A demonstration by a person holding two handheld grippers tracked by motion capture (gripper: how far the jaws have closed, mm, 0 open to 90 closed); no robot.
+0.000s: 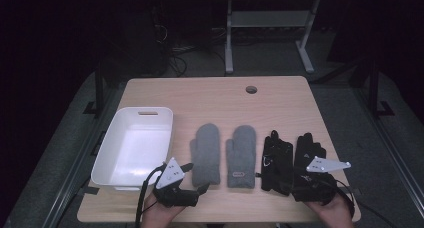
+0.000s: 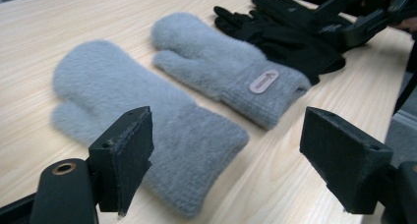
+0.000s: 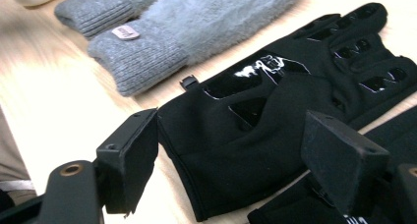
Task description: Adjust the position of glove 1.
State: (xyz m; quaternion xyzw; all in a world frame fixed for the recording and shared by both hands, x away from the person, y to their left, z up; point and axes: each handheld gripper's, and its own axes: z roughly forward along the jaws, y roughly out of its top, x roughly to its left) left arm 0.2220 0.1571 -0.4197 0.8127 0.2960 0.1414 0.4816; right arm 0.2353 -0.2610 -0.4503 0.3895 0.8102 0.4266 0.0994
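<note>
Two grey fluffy mittens (image 1: 205, 155) (image 1: 242, 158) lie side by side at the table's middle, and a pair of black gloves (image 1: 277, 160) (image 1: 308, 153) lies to their right. My left gripper (image 1: 196, 178) is open at the near edge, beside the left mitten's cuff. In the left gripper view its jaws (image 2: 231, 165) stand wide apart, with the cuff of that mitten (image 2: 142, 121) just beyond them and untouched. My right gripper (image 1: 310, 180) hovers open over the black gloves' cuffs. In the right gripper view its jaws (image 3: 231, 170) straddle one black glove's (image 3: 275, 101) cuff without pressing it.
A white plastic bin (image 1: 116, 138) stands at the table's left with nothing seen inside it. A round cable hole (image 1: 251, 89) is near the far edge. Behind the table are a desk frame and cables on the floor.
</note>
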